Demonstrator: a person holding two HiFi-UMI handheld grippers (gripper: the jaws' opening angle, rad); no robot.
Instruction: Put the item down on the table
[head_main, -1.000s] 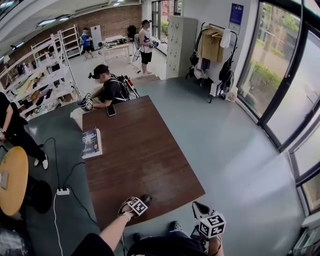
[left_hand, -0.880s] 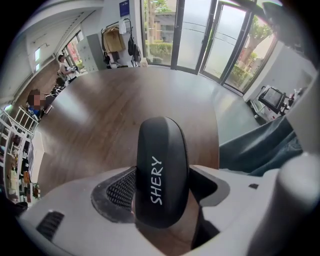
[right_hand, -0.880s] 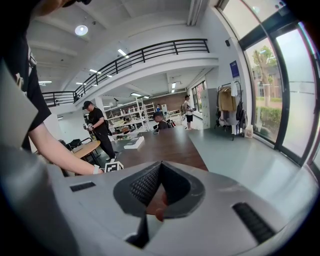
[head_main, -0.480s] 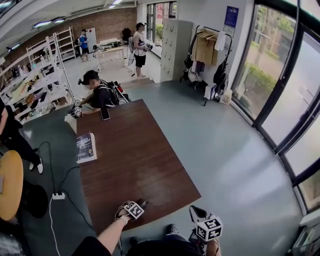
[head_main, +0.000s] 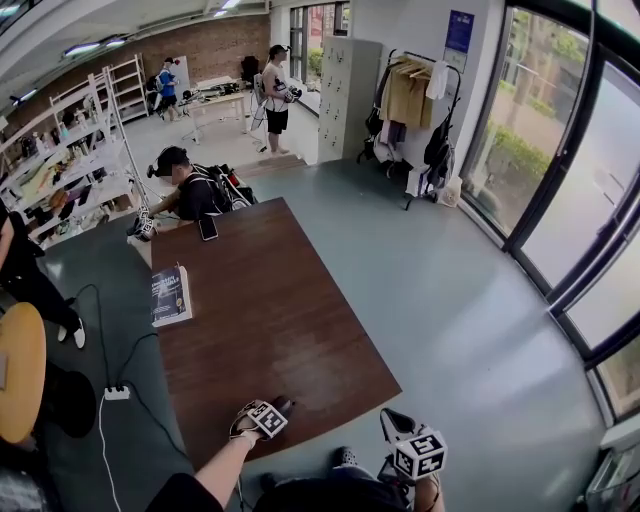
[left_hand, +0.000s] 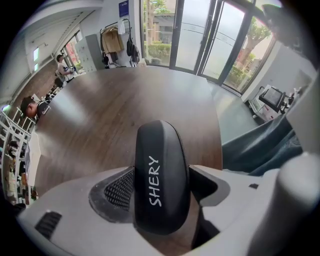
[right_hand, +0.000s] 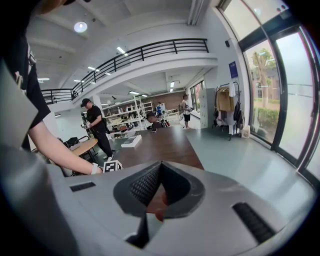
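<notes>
The jaws of the left gripper (left_hand: 161, 192) are closed against the two sides of a black case (left_hand: 160, 170), which is clamped between the pads. The case is held with its long axis pointing away from the gripper. White lettering, "SHERY", is shown on its upper face, and its rounded far end projects beyond the jaw tips. It is seen over the brown table (left_hand: 115, 105), just inside the near edge in the head view. Whether its underside touches the wood cannot be told.

The jaws of the right gripper (right_hand: 159, 187) are drawn together at their tips, and nothing is gripped between them. In the head view this gripper is held off the table, beyond the near right corner, above the grey floor (head_main: 470, 330).

A book (head_main: 170, 295) is seen lying at the table's left edge. A phone (head_main: 208, 228) lies near the far edge, where a seated person (head_main: 195, 190) is bent over the far left corner.
</notes>
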